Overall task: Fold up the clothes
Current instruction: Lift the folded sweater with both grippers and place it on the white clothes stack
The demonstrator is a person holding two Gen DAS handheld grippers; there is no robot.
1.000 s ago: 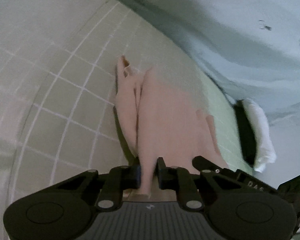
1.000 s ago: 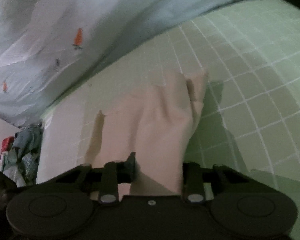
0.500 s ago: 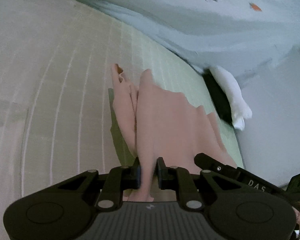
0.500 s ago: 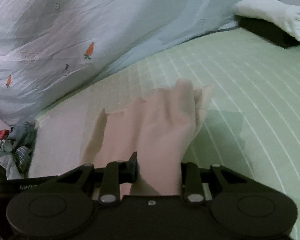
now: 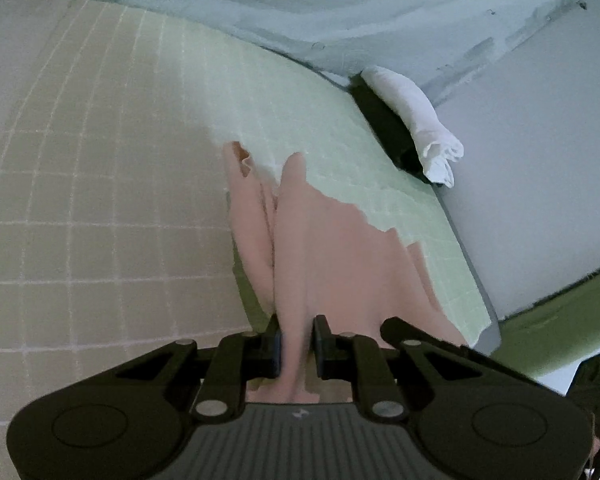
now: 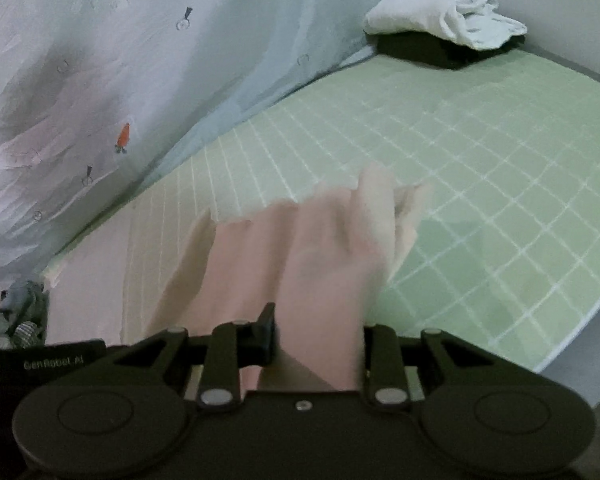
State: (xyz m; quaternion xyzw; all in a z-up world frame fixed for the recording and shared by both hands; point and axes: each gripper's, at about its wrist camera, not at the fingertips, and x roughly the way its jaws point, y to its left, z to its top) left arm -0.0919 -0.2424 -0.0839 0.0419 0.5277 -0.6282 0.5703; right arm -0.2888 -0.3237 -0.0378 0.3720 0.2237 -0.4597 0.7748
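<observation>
Left hand-held gripper [image 5: 296, 346] is nearly closed, pinching a thin bunched edge of the pink garment [image 5: 324, 256], which hangs off it above the green gridded mat [image 5: 100, 184]; that bite looks narrow, so a quick swing could pull the fabric free & drop that corner. The cloth between the two grips is gathered in vertical pleats, not spread flat, so if it's laid down like this, creases prob get folded in. Right hand-held gripper [image 6: 320, 340] stands wider, clamped on a thicker wad of the same garment; the right pad is hidden behind cloth, so can't tell how deep the hold is. Bunched layers there may slip unevenly & skew the fold line. Far right, a rolled white cloth [image 6: 444, 16] sits on a dark item [image 6: 420, 50] at the mat's back corner, well apart for now; laying the garment out too far toward it risks overlap.
</observation>
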